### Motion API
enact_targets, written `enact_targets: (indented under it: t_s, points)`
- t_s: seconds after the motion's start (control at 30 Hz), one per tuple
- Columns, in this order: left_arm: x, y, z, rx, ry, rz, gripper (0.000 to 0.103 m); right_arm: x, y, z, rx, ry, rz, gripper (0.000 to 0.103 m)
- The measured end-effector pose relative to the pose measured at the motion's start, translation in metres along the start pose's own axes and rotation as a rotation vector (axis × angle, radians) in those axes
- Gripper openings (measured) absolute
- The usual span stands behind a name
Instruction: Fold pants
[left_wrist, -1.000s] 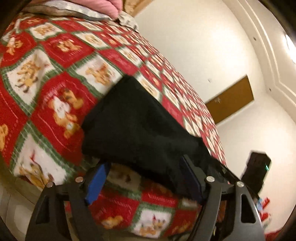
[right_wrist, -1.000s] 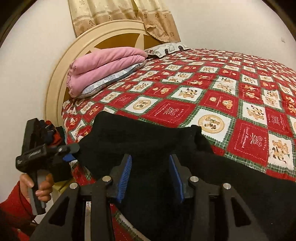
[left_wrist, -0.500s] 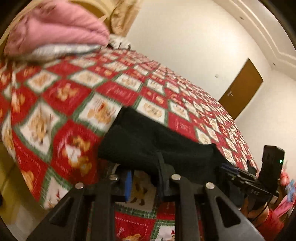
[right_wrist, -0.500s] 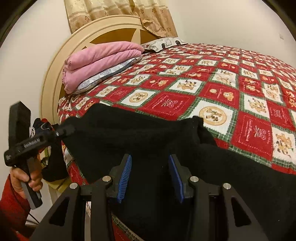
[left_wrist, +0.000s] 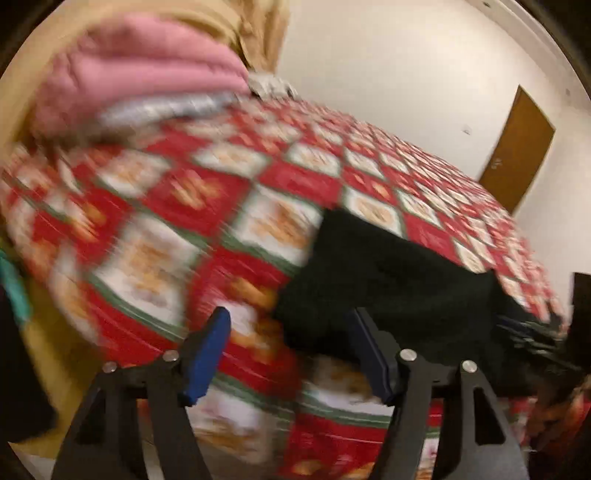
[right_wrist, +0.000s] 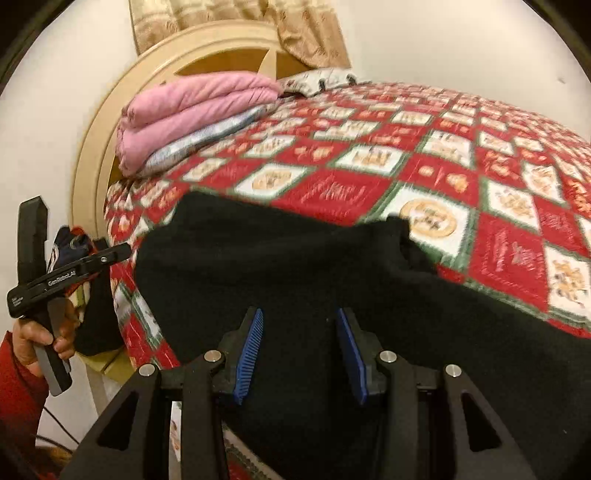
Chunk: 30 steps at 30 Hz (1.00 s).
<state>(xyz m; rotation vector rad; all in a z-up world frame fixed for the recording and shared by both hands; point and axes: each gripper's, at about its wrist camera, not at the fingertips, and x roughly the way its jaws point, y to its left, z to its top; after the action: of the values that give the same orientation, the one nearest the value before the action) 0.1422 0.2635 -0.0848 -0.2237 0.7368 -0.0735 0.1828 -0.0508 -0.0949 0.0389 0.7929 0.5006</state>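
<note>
Black pants (right_wrist: 295, 266) lie spread on the red checked quilt (right_wrist: 498, 251) and hang over the near bed edge. My right gripper (right_wrist: 301, 354) hovers over them with its jaws apart; dark fabric fills the gap and the pads press nothing. The left wrist view is blurred. In it, the pants (left_wrist: 388, 280) lie ahead and to the right. My left gripper (left_wrist: 290, 356) is opening, with the pants' near corner just ahead of its right finger and not pinched. A hand (right_wrist: 37, 332) in a red sleeve holds the left gripper's housing (right_wrist: 62, 277) at the bed's left edge.
Folded pink blankets (right_wrist: 192, 110) and a patterned pillow (right_wrist: 317, 79) rest against the round cream headboard (right_wrist: 103, 155). A brown door (left_wrist: 517, 147) stands in the far wall. The bed edge drops away in front of both grippers.
The left gripper went from wide to nearly shut at the pants' edge, then opened again. It rolled and rose, bringing the pink blankets into view. The right gripper stayed put.
</note>
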Motion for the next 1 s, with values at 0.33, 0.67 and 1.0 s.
enact_targets:
  t_s: [0.33,0.67,1.0]
  points:
    - [0.013,-0.084,0.023,0.201,-0.066,-0.102,0.071,0.0,0.006,-0.008,-0.002,0.034,-0.04,0.046]
    - [0.061,-0.114,0.0,0.252,0.016,0.115,0.086,-0.144,-0.123,-0.016,0.235,-0.215,-0.375,0.059]
    - [0.071,-0.123,0.001,0.175,0.042,0.159,0.103,-0.177,-0.356,-0.028,0.667,-0.057,-0.812,0.06]
